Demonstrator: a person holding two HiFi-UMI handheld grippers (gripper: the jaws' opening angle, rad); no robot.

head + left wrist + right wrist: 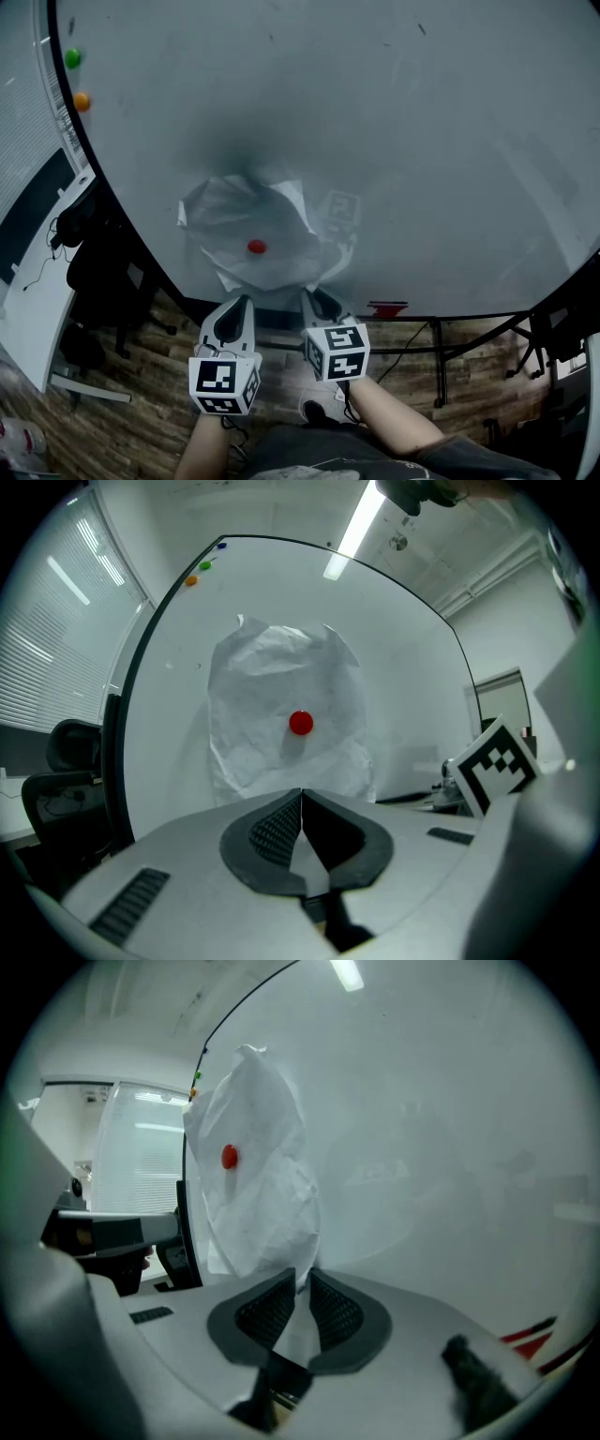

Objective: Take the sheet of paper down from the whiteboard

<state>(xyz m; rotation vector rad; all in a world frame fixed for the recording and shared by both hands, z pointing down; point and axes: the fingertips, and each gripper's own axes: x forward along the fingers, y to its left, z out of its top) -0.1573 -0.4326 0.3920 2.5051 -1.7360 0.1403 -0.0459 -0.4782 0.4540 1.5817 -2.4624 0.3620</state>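
Black-and-white square patterns are facing up on the marker cubes (337,352) of both grippers, below the red magnet (256,247). That magnet is pinning a white sheet of paper (225,220) to the whiteboard (422,141), pressing near the sheet's middle. The sheet is looking heavily crumpled. Its edges are curling off the board all around the magnet, and its lower right corner is bulging outward.

The right gripper (300,1283) is reaching in below and right of the magnet. Its jaws are closing to a narrow slit on that lower corner, pinching the paper. The left gripper (302,797) is sitting directly below the magnet with its jaws pressed together and nothing between them; the sheet's bottom edge is hanging just beyond its tips.

Far up and left of the magnet, a green magnet (72,58) and an orange magnet (82,100) are sticking near the board's edge. A dark office chair (98,277) is standing left of the magnet — beside the board, not in front of the sheet. A red object (387,307) is lying on the ledge to the lower right.
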